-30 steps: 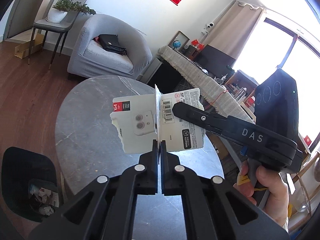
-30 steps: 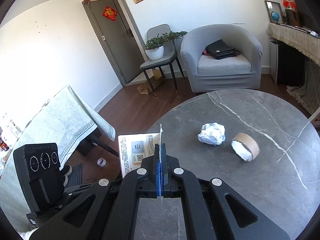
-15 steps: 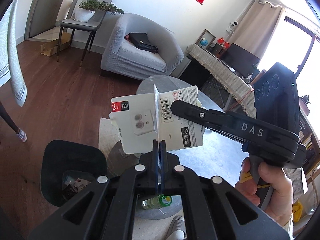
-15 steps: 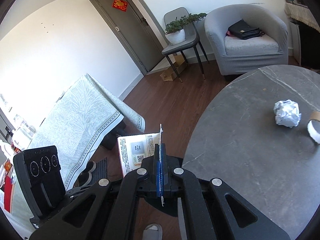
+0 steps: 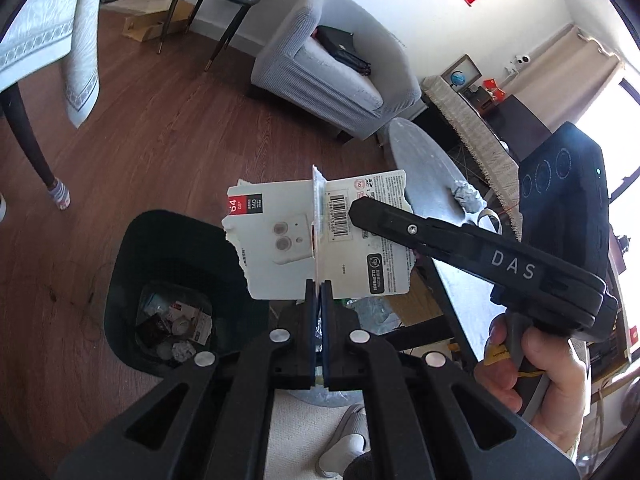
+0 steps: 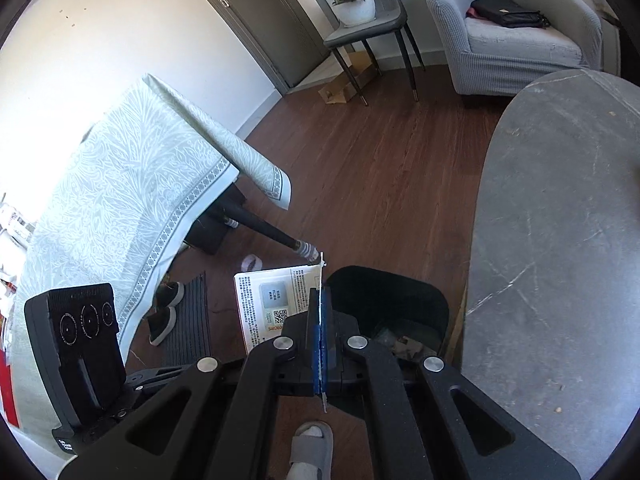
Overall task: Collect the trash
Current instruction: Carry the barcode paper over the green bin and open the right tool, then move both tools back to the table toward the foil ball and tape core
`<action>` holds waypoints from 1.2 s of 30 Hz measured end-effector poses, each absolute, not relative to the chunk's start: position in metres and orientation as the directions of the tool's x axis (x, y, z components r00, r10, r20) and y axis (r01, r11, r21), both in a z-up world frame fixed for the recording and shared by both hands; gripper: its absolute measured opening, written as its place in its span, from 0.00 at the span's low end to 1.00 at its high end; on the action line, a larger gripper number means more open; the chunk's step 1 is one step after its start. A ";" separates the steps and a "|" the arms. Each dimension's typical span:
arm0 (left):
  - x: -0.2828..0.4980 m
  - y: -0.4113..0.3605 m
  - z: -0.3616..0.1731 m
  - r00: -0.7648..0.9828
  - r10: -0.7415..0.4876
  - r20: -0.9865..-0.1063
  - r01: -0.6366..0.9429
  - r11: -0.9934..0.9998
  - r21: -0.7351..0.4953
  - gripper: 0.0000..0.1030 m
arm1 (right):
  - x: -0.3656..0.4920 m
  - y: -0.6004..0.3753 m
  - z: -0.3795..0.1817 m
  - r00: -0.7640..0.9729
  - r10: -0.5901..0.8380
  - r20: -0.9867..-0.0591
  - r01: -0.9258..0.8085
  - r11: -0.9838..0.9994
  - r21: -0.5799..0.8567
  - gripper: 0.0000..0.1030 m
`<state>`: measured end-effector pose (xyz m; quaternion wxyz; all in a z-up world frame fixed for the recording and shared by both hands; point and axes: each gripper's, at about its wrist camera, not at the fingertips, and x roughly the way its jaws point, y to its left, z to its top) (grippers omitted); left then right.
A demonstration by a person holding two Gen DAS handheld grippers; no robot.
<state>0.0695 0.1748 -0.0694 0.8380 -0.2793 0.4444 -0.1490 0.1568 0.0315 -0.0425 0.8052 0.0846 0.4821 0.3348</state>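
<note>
The floor [image 5: 168, 152] fills most of both views, with the tabletop [image 6: 560, 220] off to one side and the black bin [image 5: 132, 264] below, already holding scraps. The step in hand looks like the carry to the bin. The card packaging [image 5: 320, 240] hangs in the air near the bin's rim, pinched by both: the left hand-held gripper [image 5: 318, 292] is clenched on its lower edge, the right hand-held gripper [image 6: 319, 328] on another edge. Next, both must bring it over the opening and let go together.

A white card package [image 5: 320, 240] with a red corner patch and black barcode is seen above a black bin [image 5: 132, 280] on brown wood-grain floor [image 5: 160, 140].
</note>
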 end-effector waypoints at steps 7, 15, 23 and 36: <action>0.068 0.202 -0.115 0.488 -0.528 -0.695 -0.121 0.748 -0.652 0.03 | 0.153 0.073 -0.082 0.263 0.501 -0.824 -0.483 0.808 0.337 0.00; 0.070 0.213 -0.135 0.456 -0.535 -0.711 -0.184 0.725 -0.664 0.03 | 0.148 0.108 -0.101 0.252 0.399 -0.882 -0.535 0.817 0.217 0.01; 0.074 0.215 -0.163 0.398 -0.541 -0.741 -0.244 0.717 -0.653 0.03 | 0.156 0.120 -0.135 0.200 0.350 -0.915 -0.530 0.824 0.199 0.02; 0.074 0.220 -0.190 0.339 -0.512 -0.789 -0.311 0.731 -0.607 0.05 | 0.160 0.122 -0.149 0.224 0.295 -0.929 -0.508 0.849 0.147 0.46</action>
